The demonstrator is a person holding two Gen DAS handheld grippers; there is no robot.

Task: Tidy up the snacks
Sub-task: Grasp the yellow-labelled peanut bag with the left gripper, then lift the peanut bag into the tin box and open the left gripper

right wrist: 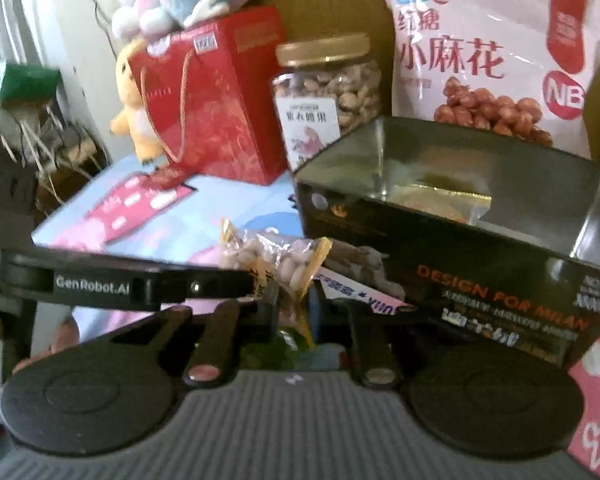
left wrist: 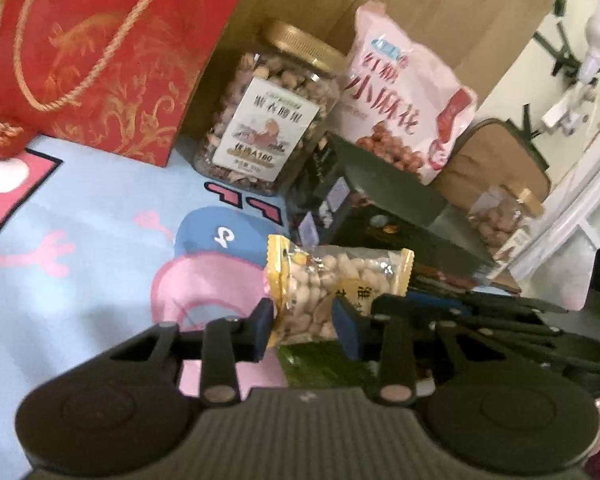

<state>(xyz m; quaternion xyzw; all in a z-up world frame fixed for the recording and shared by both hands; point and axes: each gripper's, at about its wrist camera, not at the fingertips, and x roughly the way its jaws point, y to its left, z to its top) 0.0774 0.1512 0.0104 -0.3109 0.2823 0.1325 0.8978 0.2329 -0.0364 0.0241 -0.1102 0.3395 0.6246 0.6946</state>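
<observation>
Your left gripper (left wrist: 304,320), tilted down over the cartoon-print cloth (left wrist: 80,280), is clamped on the peanut packet (left wrist: 332,284) beside the open black tin (right wrist: 480,240). Your right gripper (right wrist: 294,316), likewise tilted, has narrowed jaws; grip unclear.

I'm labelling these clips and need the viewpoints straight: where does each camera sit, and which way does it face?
Left wrist: on the left claw, looking forward and down at the peanut packet its pads grip; its own fingers show.
Right wrist: on the right claw, facing the black box; the left claw crosses the picture, a hand at the edge.
Shared: packet, box, gold-lidded jar, pink snack bag, red gift bag.
</observation>
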